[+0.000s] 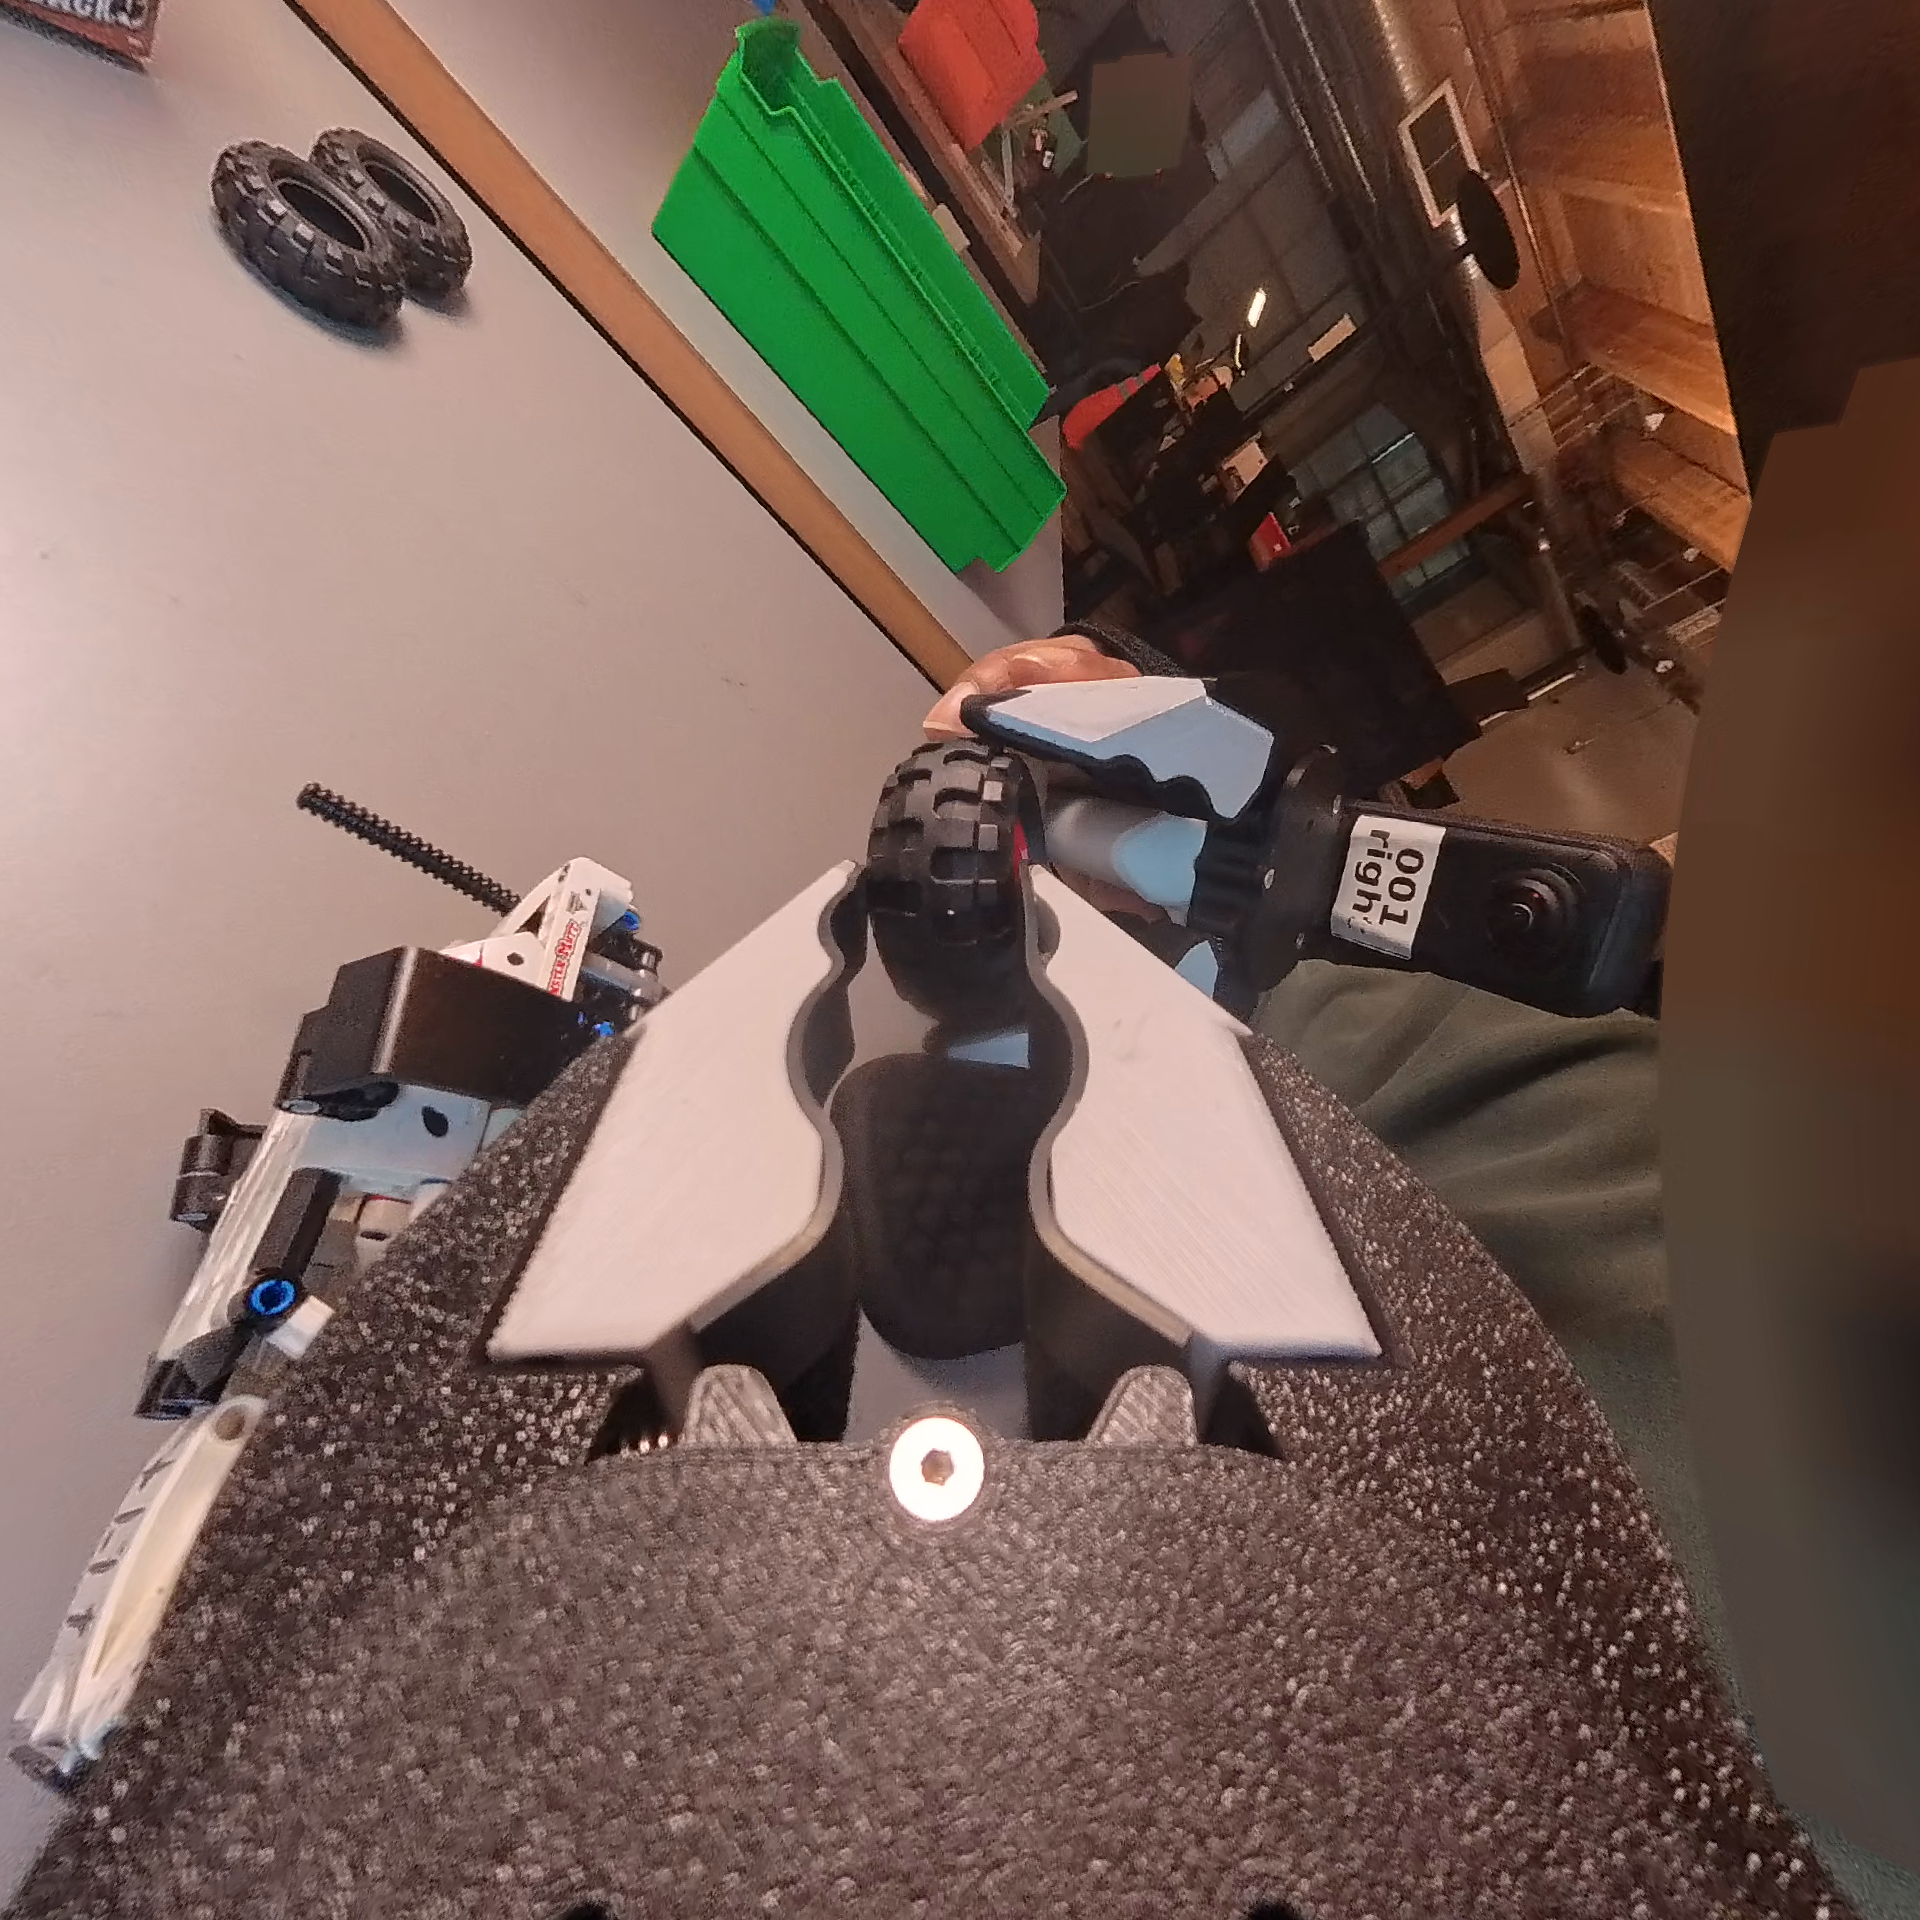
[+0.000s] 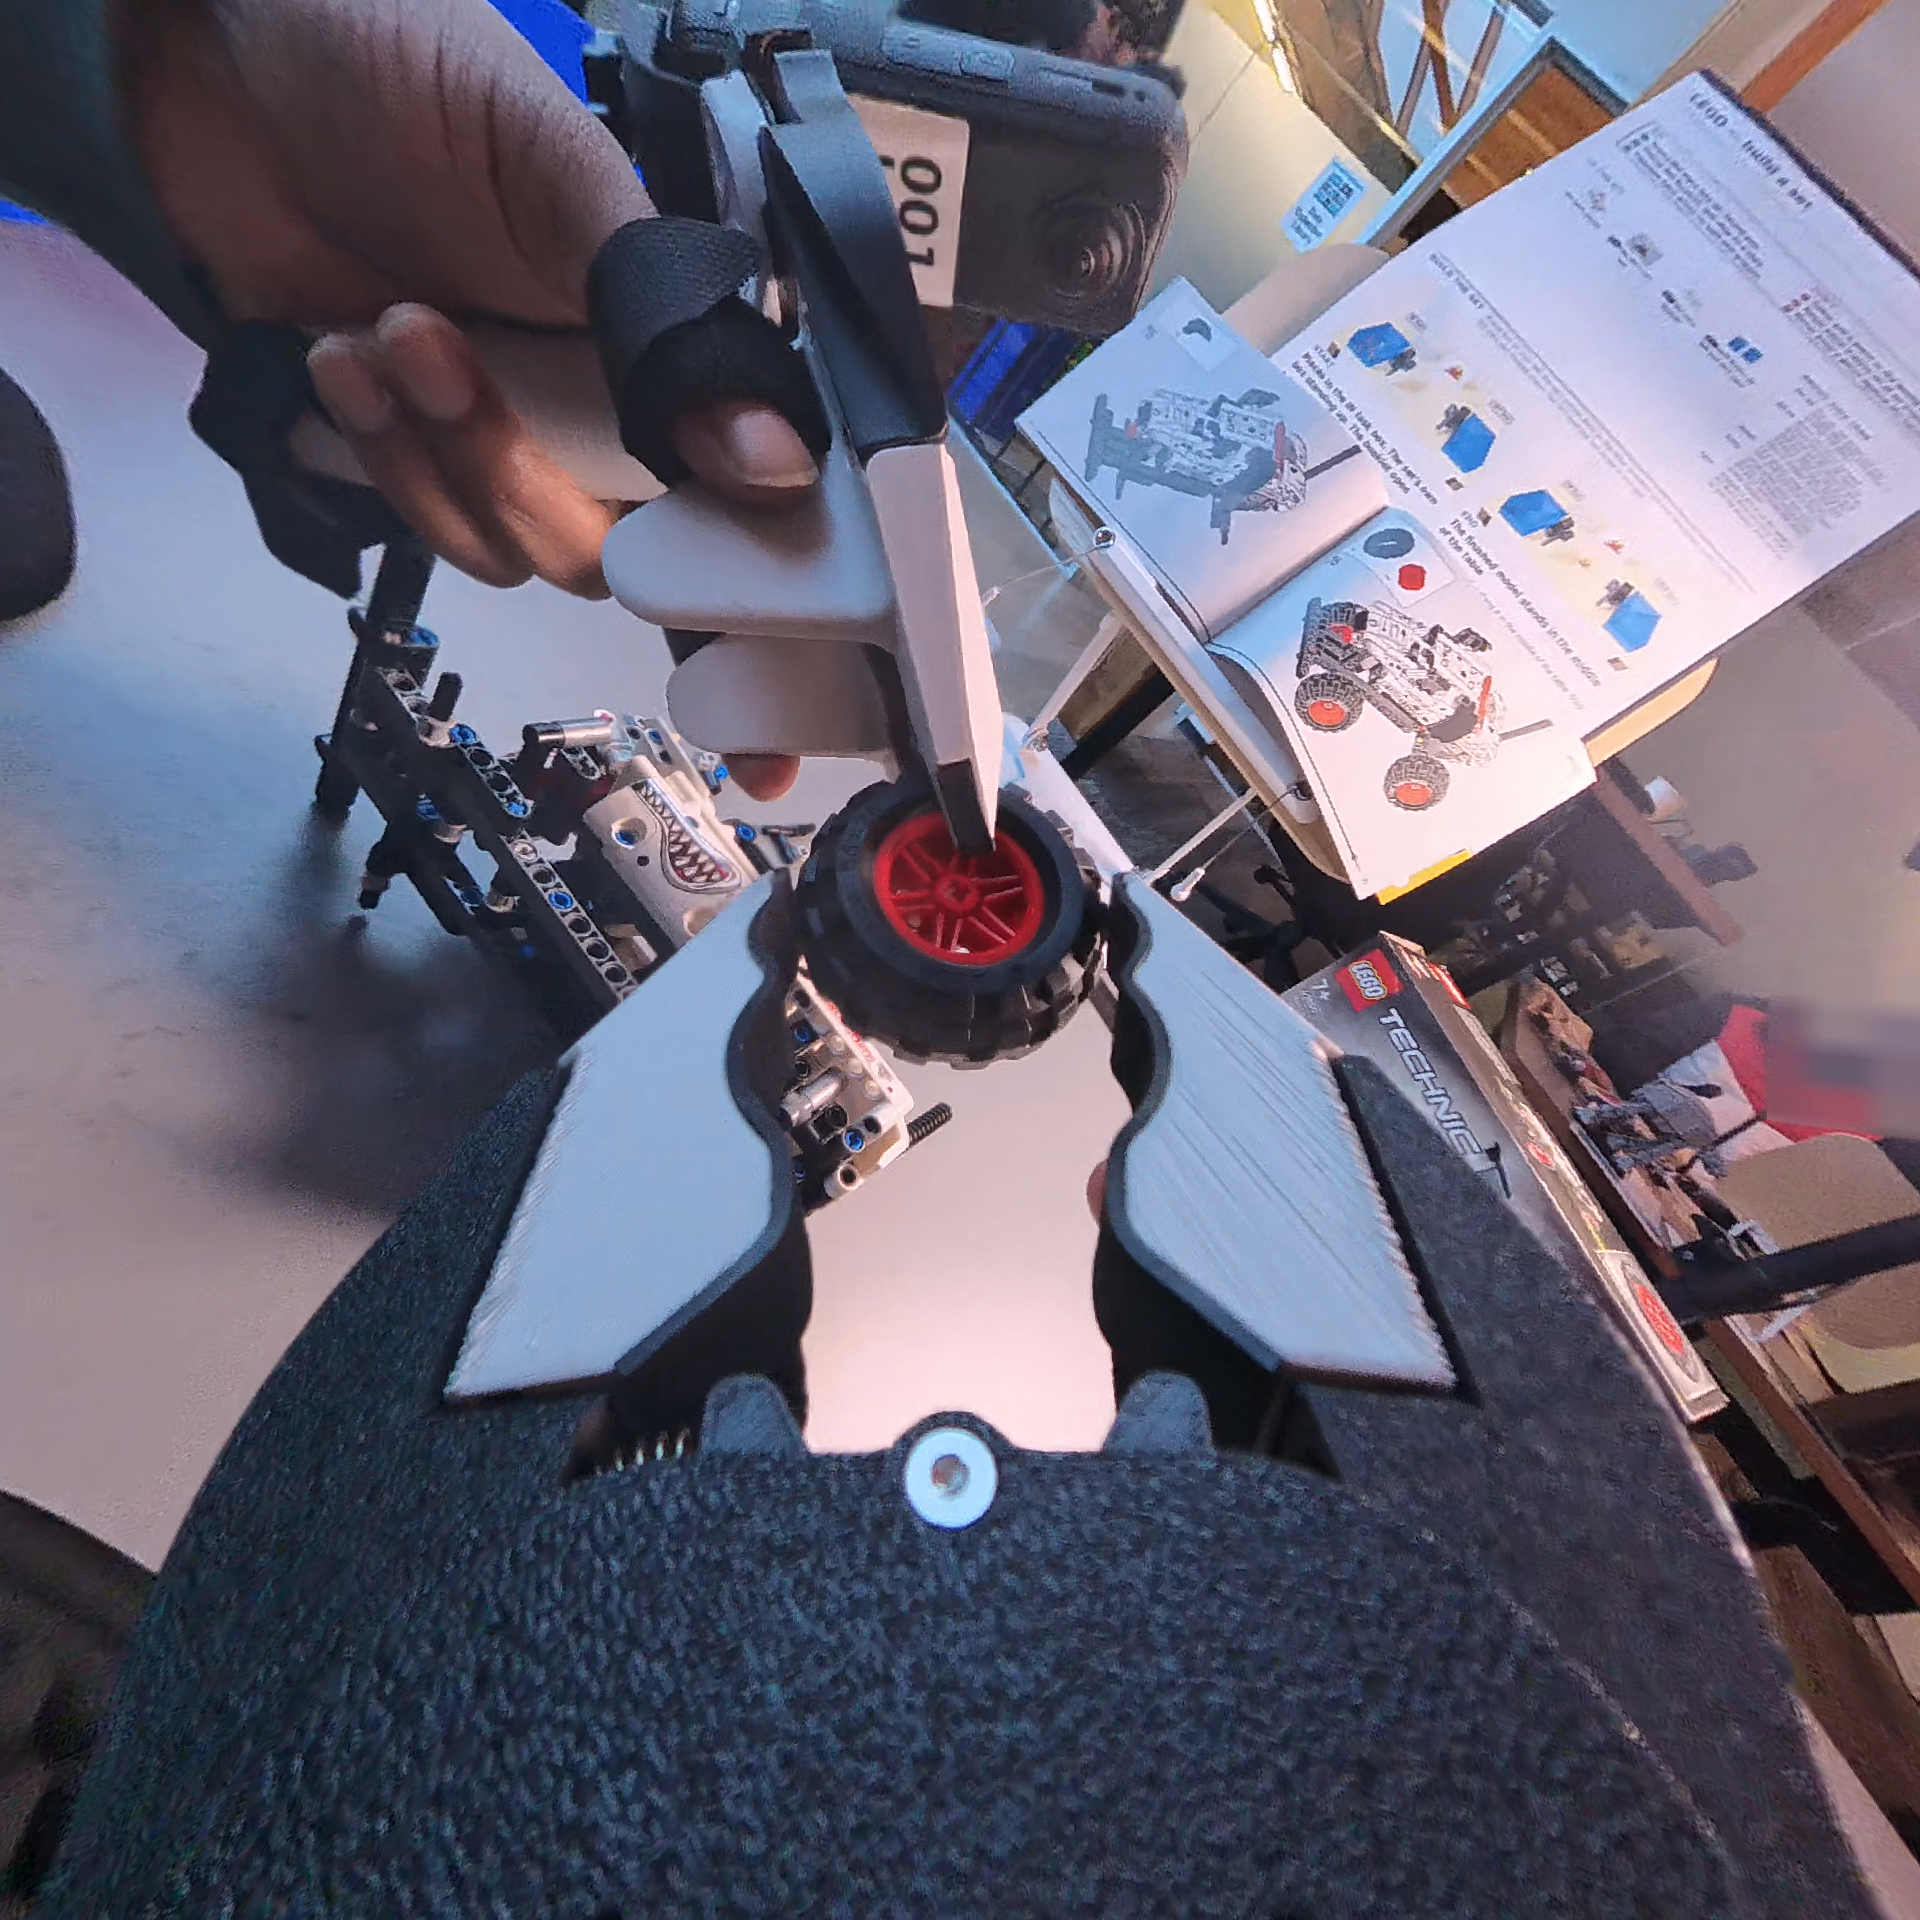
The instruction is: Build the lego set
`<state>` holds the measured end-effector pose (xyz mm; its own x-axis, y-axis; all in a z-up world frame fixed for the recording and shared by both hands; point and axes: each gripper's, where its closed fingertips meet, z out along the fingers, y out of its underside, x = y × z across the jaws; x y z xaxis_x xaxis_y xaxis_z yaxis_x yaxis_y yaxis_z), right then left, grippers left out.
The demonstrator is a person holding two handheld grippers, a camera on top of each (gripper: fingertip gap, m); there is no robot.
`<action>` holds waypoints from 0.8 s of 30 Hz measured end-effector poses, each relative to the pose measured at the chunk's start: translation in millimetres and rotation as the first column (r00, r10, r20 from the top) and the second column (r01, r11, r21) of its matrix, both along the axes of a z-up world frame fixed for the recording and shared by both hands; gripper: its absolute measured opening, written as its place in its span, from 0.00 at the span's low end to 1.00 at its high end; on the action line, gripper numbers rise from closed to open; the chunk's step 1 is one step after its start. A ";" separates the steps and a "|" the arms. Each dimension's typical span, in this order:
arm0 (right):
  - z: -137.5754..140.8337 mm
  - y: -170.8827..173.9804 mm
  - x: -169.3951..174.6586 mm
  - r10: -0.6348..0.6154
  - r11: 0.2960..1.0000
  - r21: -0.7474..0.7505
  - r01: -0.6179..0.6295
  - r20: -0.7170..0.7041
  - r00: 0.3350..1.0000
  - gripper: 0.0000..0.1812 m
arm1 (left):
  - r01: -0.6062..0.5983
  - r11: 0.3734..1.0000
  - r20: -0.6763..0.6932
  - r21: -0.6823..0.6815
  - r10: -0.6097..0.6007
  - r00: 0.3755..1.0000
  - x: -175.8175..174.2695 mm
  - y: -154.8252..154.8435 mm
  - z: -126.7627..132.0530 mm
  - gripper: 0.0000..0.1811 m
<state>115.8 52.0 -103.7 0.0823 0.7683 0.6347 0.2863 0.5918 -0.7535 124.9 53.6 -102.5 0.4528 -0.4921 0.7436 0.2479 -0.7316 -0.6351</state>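
Between the two grippers hangs the knobby black tyre on its red spoked rim [image 2: 954,920], clear of the surface. The right gripper [image 2: 943,914] pinches its tread; the left gripper [image 1: 948,894], closed, pokes into the hub. A hard push could twist the wheel loose. Only the right view shows the red rim; only the left shows two spare black tyres [image 1: 338,231] far ahead-left. The white shark-mouthed truck body [image 2: 665,831] lies left.

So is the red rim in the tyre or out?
In. The right wrist view shows the red rim sitting inside the black tyre, tread ringing it all round.
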 end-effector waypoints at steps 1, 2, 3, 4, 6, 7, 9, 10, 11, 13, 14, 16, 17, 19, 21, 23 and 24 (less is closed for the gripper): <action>-1.8 -0.6 -0.1 0.010 1.000 -0.001 -0.010 0.006 1.000 0.32 | 0.002 1.000 0.007 -0.010 -0.002 1.000 -0.2 -0.4 -1.7 0.15; -3.4 -0.9 -0.6 0.018 1.000 -0.003 -0.018 0.009 1.000 0.32 | 0.000 1.000 0.010 -0.015 0.000 1.000 -0.7 -0.7 -3.1 0.15; -5.5 -0.8 -1.2 0.023 1.000 -0.008 -0.023 0.014 1.000 0.33 | 0.002 1.000 0.013 -0.020 -0.002 1.000 -0.9 -1.3 -4.2 0.15; -8.8 -0.2 -1.8 0.025 1.000 -0.013 -0.025 0.028 0.999 0.33 | 0.010 1.000 0.020 -0.024 -0.009 1.000 -0.4 -2.4 -4.3 0.15; -16.0 1.3 -2.9 0.030 1.000 -0.011 -0.029 0.053 0.998 0.34 | 0.020 0.999 0.017 -0.032 -0.020 1.000 0.1 -3.4 -5.7 0.15; -16.5 0.0 -3.0 0.044 0.999 -0.002 -0.044 0.048 0.998 0.34 | 0.033 0.999 0.010 -0.037 -0.033 0.999 0.5 -4.3 -7.0 0.15; -17.3 -2.1 -2.2 0.072 0.997 0.004 -0.072 0.046 0.996 0.33 | 0.053 0.997 0.003 -0.053 -0.053 0.999 1.3 -6.1 -9.1 0.14; -18.8 -2.5 -2.0 0.086 0.996 -0.008 -0.086 0.053 0.995 0.33 | 0.064 0.996 -0.009 -0.060 -0.065 0.998 1.6 -6.7 -10.8 0.15; -20.6 -3.2 -1.7 0.102 0.995 -0.025 -0.100 0.058 0.993 0.33 | 0.082 0.994 -0.022 -0.068 -0.084 0.996 1.9 -7.9 -12.5 0.15; -24.6 -5.4 -0.3 0.132 0.988 -0.090 -0.126 0.061 0.989 0.33 | 0.127 0.991 -0.080 -0.041 -0.130 0.988 -0.4 -10.6 -12.8 0.16; -28.6 -6.4 1.7 0.145 0.981 -0.140 -0.134 0.072 0.987 0.33 | 0.147 0.989 -0.118 -0.009 -0.147 0.982 -4.1 -11.4 -11.0 0.21; -38.7 -6.9 6.8 0.154 0.964 -0.233 -0.128 0.095 0.984 0.33 | 0.190 0.981 -0.234 0.047 -0.174 0.957 -17.2 -13.2 -13.0 0.31; -44.2 -7.8 8.8 0.154 0.953 -0.279 -0.119 0.105 0.982 0.33 | 0.191 0.979 -0.331 0.075 -0.156 0.931 -29.0 -10.8 -20.1 0.36; -53.9 -9.5 10.5 0.145 0.934 -0.346 -0.093 0.128 0.981 0.33 | 0.197 0.974 -0.458 0.114 -0.125 0.880 -50.8 -7.5 -29.8 0.42; -60.0 -10.2 9.0 0.136 0.921 -0.383 -0.072 0.141 0.981 0.33 | 0.213 0.970 -0.518 0.117 -0.123 0.847 -68.7 -5.5 -36.2 0.46; -64.8 -12.6 6.1 0.140 0.911 -0.408 -0.067 0.152 0.978 0.33 | 0.234 0.965 -0.568 0.118 -0.127 0.813 -87.4 -1.3 -47.5 0.49; -67.2 -14.1 4.6 0.144 0.904 -0.422 -0.066 0.157 0.977 0.33 | 0.252 0.965 -0.557 0.078 -0.167 0.814 -92.9 -3.4 -55.2 0.52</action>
